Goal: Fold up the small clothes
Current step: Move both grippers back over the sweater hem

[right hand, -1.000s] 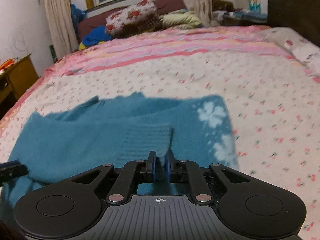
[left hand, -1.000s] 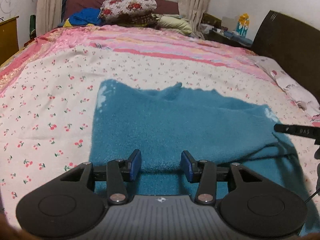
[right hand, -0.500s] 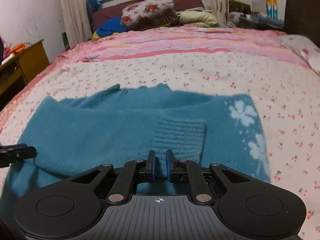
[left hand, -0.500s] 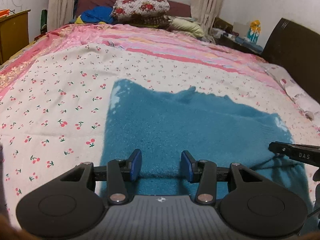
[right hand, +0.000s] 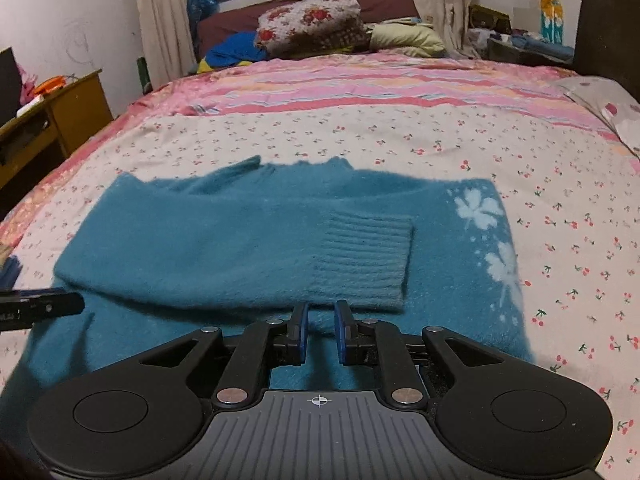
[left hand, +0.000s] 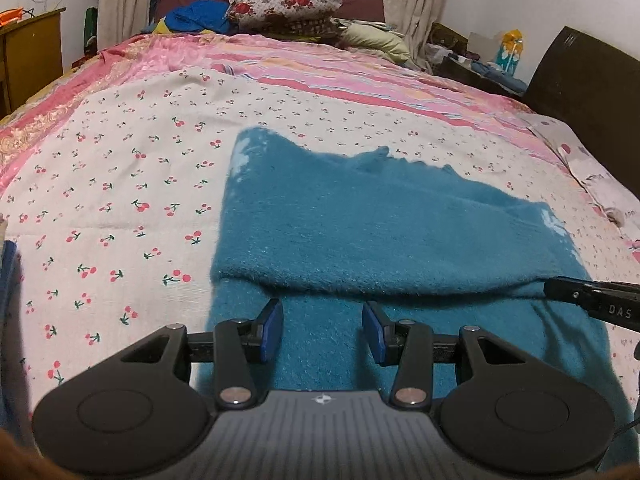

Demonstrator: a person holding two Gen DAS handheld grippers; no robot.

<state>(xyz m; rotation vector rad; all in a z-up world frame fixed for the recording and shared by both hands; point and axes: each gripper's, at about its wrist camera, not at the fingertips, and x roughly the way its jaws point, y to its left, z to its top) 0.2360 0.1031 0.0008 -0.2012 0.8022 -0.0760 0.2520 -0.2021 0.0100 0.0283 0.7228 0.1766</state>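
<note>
We work a teal sweater (right hand: 248, 240) at centre frame on the bed (right hand: 400, 136), sleeve folded across. Right tongs (right hand: 319, 330) are opening, empty; left tongs (left hand: 322, 330) are released. Next, we should probably grip the hem evenly.

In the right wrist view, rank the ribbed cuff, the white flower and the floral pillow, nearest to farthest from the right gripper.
From the right gripper:
1. Ribbed cuff, just ahead of the jaws.
2. White flower, ahead to the right on the sweater.
3. Floral pillow, far end of the bed.
</note>
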